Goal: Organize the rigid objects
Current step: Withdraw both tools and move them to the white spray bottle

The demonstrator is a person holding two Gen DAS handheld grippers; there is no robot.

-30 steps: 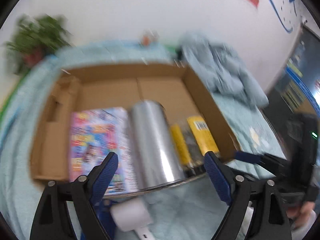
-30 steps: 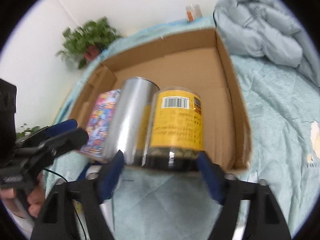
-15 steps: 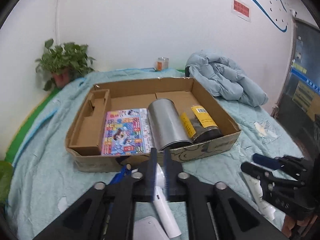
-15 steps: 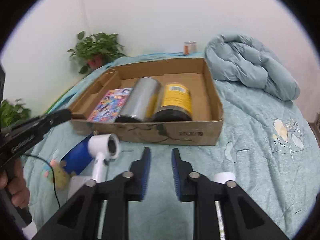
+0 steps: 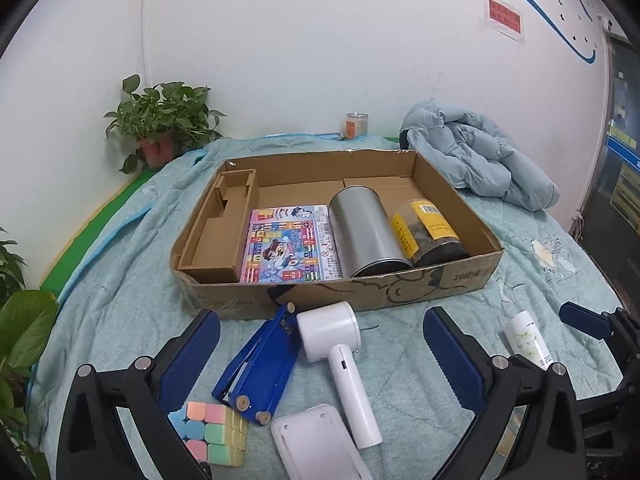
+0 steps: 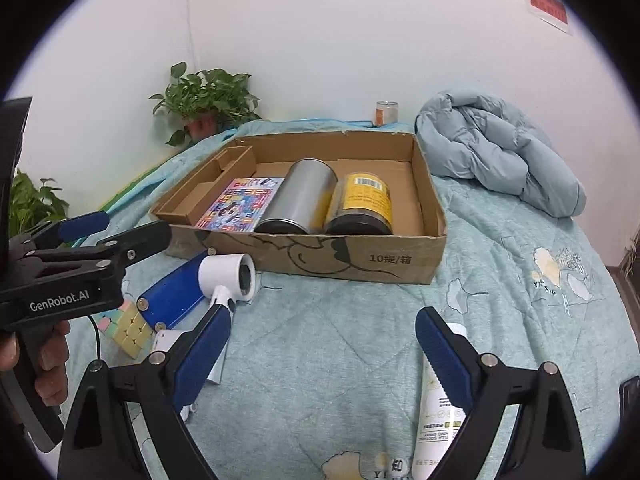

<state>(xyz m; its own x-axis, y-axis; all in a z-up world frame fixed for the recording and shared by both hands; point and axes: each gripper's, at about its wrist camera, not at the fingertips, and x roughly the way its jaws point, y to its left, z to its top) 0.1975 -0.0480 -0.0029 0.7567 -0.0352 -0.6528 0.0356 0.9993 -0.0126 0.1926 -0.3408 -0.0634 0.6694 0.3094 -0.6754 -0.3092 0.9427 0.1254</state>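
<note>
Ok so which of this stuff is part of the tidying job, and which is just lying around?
Part of the job:
- cardboard box, holding the silver can, yellow-label jar and colourful booklet
- still out on the bedspread: white handheld device, blue folding stand, pastel cube, white tube

Just lying about:
- potted plant
- blue jacket
- small jar by the wall

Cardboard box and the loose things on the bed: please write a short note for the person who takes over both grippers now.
Left gripper: jaws have just been opening, now wide, nothing between them.
Right gripper: the same, open and empty.
Done: in the cardboard box lie the colourful booklet, the silver can and the yellow-label jar, side by side.
Left, on the blanket in front of the box: white handheld device, blue folding stand, pastel cube, white flat case, white tube.
</note>
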